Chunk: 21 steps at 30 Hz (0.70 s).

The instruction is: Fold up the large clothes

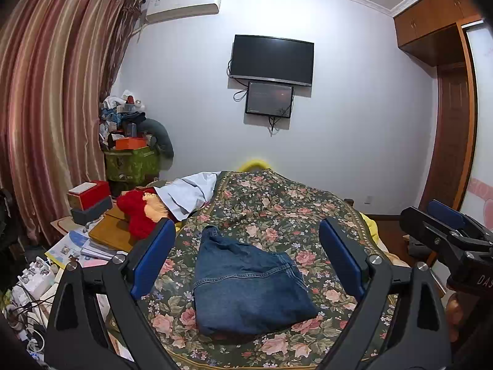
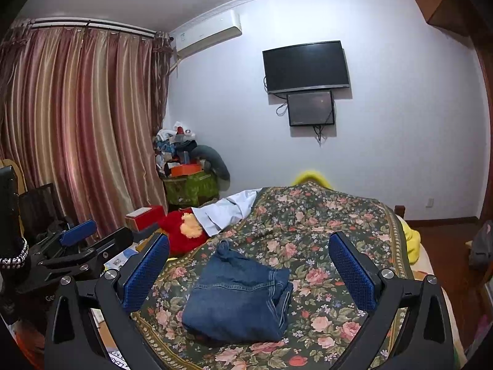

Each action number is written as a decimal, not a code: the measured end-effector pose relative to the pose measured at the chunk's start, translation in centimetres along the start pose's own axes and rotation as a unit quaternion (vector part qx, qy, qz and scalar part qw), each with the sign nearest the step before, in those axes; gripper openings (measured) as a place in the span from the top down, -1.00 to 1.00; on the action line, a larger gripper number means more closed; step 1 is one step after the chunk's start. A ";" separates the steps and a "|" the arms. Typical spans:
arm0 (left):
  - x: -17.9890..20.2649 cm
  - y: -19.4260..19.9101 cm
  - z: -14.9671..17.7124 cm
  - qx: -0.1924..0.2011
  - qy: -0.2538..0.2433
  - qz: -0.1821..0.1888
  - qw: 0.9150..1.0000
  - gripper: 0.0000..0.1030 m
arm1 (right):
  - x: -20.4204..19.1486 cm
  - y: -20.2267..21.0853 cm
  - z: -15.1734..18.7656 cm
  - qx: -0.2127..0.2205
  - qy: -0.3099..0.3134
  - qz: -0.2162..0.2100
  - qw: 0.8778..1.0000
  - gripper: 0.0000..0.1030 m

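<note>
A pair of blue jeans lies folded into a compact stack on the floral bedspread. It also shows in the right wrist view. My left gripper is open and empty, held above and in front of the jeans, jaws wide apart. My right gripper is also open and empty, above the jeans. The right gripper shows at the right edge of the left wrist view. The left gripper shows at the left in the right wrist view.
A red plush toy and a pale garment lie at the bed's left. Boxes, papers and cables crowd the left side. A yellow blanket hangs off the right. Screens hang on the far wall.
</note>
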State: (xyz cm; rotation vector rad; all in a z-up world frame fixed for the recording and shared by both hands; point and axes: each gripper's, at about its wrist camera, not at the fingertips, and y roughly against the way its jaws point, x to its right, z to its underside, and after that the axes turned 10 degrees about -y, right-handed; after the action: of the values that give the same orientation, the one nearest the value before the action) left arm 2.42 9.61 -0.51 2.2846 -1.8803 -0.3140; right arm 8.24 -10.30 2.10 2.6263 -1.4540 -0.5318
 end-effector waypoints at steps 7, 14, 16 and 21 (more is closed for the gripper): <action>0.0 -0.1 0.1 0.000 0.000 0.006 1.000 -0.84 | 0.0 0.0 0.0 0.001 0.000 0.001 1.000 -0.99; -0.1 -0.3 0.0 -0.001 0.000 0.016 1.000 -0.84 | 0.0 0.0 -0.1 0.002 0.000 0.001 1.000 -0.99; -0.1 -0.3 0.0 -0.002 -0.002 0.017 1.000 -0.84 | 0.0 0.0 0.0 0.003 -0.001 0.002 1.000 -0.99; -0.1 -0.5 0.0 -0.004 -0.003 0.026 1.000 -0.84 | 0.0 0.0 -0.1 0.003 -0.002 0.003 1.000 -0.99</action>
State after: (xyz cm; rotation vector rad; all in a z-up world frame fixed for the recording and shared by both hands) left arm 2.85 9.80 -0.59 2.2269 -1.9345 -0.3207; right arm 8.25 -10.35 2.20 2.6264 -1.4660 -0.5318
